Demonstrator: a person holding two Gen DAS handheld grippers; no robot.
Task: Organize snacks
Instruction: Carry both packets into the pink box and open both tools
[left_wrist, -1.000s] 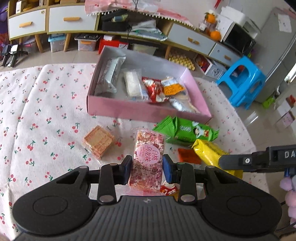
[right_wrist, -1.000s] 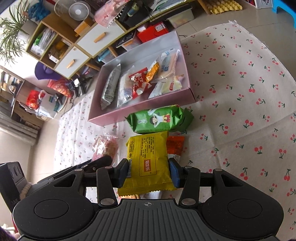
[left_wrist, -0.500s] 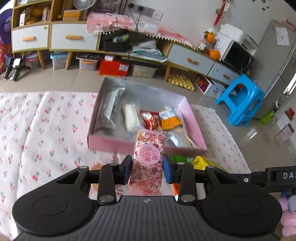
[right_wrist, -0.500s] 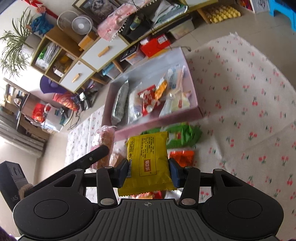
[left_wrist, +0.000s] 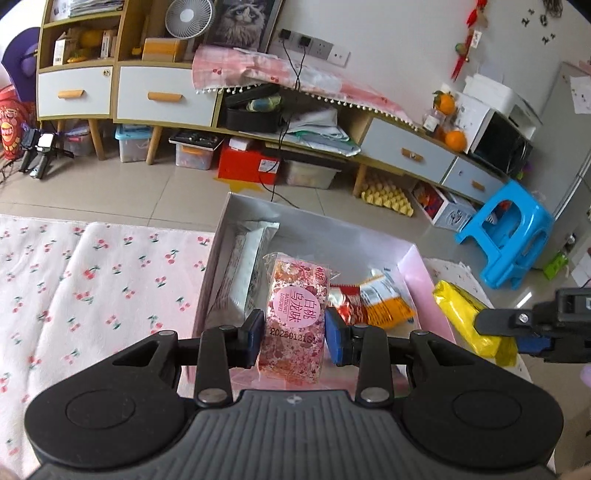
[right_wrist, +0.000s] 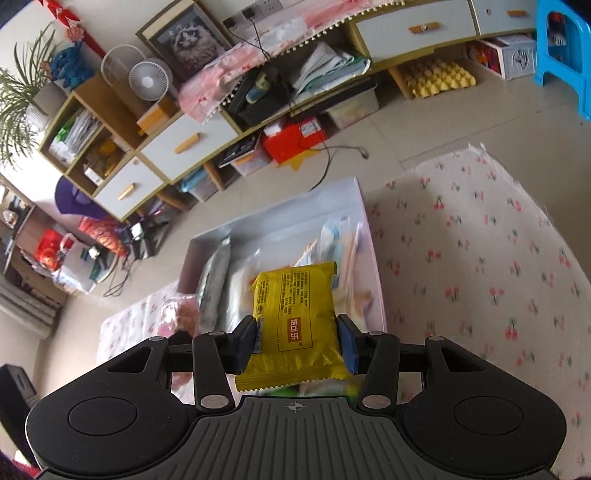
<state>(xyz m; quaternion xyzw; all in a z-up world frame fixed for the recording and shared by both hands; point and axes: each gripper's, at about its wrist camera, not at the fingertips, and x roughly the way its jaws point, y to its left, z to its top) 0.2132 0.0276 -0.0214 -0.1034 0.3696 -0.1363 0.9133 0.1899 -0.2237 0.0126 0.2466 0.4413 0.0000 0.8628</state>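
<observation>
Jaws of the left gripper (left_wrist: 294, 336) clamp a pink speckled snack packet (left_wrist: 295, 314), long axis pointing away over the pink shallow box (left_wrist: 424, 273); the right gripper (right_wrist: 297, 341) pinches a yellow foil snack pack (right_wrist: 295, 321) above the box's right half.
</observation>
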